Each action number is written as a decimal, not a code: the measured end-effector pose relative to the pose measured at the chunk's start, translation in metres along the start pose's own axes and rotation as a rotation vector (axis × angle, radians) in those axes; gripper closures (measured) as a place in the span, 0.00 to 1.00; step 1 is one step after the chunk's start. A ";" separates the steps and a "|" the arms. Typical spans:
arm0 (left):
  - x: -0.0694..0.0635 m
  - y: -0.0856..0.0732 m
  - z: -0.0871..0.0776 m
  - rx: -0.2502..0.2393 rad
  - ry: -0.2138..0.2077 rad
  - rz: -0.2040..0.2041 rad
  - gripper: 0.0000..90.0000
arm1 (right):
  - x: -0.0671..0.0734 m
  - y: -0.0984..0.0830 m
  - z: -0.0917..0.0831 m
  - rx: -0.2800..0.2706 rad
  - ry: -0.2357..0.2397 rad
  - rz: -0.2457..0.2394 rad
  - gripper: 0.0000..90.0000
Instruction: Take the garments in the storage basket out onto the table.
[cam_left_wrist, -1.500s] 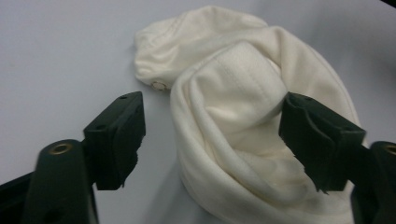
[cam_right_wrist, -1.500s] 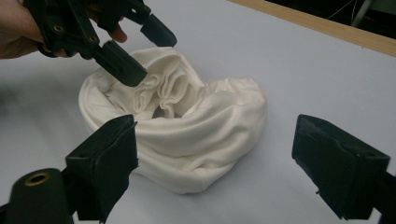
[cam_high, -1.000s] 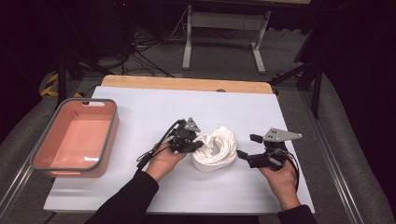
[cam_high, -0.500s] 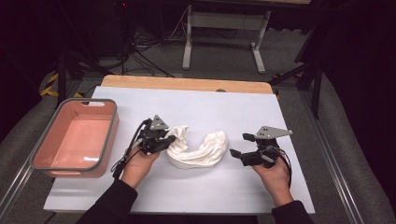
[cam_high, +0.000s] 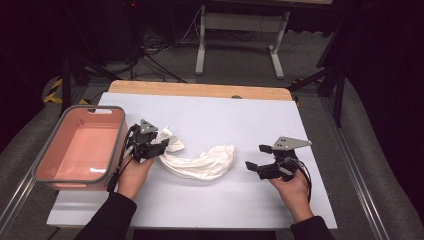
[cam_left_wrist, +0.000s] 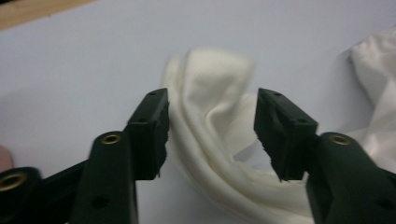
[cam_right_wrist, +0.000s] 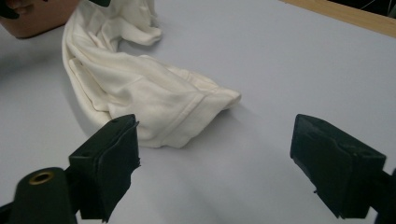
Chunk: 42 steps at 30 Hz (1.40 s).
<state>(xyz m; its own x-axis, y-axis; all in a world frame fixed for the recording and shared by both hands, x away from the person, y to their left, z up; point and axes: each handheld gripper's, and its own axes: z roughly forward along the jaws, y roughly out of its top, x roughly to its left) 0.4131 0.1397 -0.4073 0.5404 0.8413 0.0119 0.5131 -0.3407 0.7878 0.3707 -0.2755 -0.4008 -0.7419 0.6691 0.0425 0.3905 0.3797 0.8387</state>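
A white cloth (cam_high: 200, 162) lies in a long arc on the pale table cover. Its left end is bunched up at my left gripper (cam_high: 162, 145). In the left gripper view a fold of the cloth (cam_left_wrist: 210, 140) rises between the jaws of the left gripper (cam_left_wrist: 212, 95). Those jaws have just been opening, and the pads stand off the fabric. My right gripper (cam_high: 256, 157) rests to the right of the cloth, open with nothing in it. In the right gripper view the cloth (cam_right_wrist: 140, 88) lies just beyond the wide jaws of the right gripper (cam_right_wrist: 217, 126).
A pink bin (cam_high: 82, 150) with a grey rim stands at the table's left, right beside my left hand; its corner (cam_right_wrist: 37, 21) appears in the right gripper view. A wooden strip (cam_high: 200, 90) runs along the table's far edge. Dark stands and cables lie beyond.
My left gripper moved left toward the bin, dragging one end of the cloth from a heap into an arc, then its jaws parted. The right hand stayed put.
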 end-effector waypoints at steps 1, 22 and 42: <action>-0.001 0.001 -0.004 -0.025 -0.004 0.000 0.46 | 0.000 0.000 0.000 -0.003 0.003 0.005 0.17; -0.030 0.008 -0.032 -0.161 -0.275 0.066 0.08 | 0.002 0.002 0.005 -0.019 0.053 -0.025 0.11; -0.028 0.003 -0.041 -0.169 -0.326 0.079 0.03 | 0.000 0.003 0.066 0.160 0.120 -0.020 0.36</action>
<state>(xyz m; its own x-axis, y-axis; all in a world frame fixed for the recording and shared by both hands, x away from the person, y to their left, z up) 0.3727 0.1325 -0.3799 0.7717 0.6284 -0.0983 0.3590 -0.3026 0.8829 0.4076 -0.2325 -0.4340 -0.8062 0.5831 0.0997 0.4498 0.4949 0.7434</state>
